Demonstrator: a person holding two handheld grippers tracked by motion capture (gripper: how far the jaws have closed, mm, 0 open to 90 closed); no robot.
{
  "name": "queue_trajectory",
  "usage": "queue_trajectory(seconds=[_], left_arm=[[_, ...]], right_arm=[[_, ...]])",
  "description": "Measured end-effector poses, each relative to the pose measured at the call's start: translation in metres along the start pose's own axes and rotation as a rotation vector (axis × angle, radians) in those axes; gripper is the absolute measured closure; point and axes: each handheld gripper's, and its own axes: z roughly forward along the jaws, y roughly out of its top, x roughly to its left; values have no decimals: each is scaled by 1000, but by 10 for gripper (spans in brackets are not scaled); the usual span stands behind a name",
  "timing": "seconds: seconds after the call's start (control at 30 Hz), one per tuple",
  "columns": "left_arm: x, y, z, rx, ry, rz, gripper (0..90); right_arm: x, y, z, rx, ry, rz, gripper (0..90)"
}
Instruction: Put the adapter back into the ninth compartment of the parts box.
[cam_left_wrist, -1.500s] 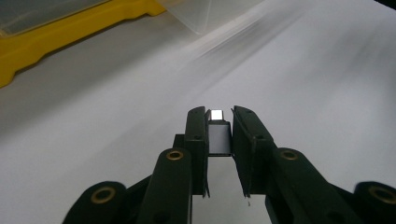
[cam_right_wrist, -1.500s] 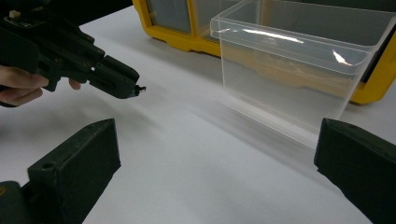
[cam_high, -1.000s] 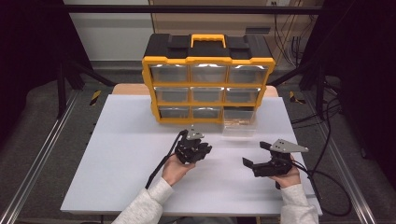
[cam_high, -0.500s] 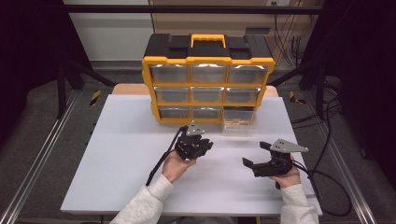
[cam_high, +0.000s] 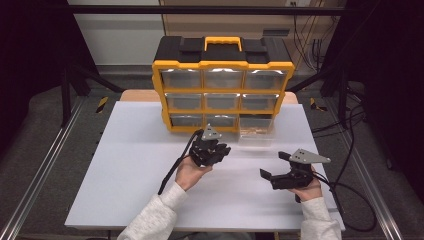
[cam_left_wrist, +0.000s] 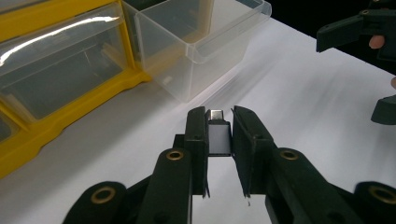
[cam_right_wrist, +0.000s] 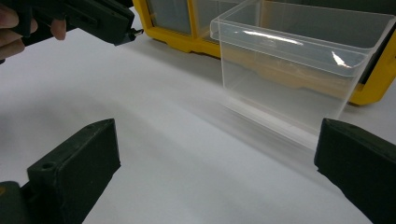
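Mid-bench, just before the yellow organizer (cam_high: 222, 85), our left gripper (cam_left_wrist: 219, 133) clamps a small silver adapter (cam_left_wrist: 218, 135), long axis along the jaws, plug end toward the pulled-out clear drawer (cam_left_wrist: 201, 42). Right gripper (cam_high: 275, 165) gapes empty near the bench's right edge.

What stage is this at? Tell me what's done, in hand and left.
Done: the clear drawer is pulled out of the yellow organizer, bottom right. In hand: the left tool is clamped on a small grey adapter with a metal plug, held near the drawer. The right tool waits open, empty. Left, probably: drop the adapter into the drawer and push it shut.
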Motion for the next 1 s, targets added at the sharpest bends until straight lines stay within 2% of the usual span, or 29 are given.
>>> queue_trajectory(seconds=[1.0], left_arm=[[-3, 32, 2, -30, 0, 30, 756]], right_arm=[[0, 0, -1, -2, 0, 1, 5]])
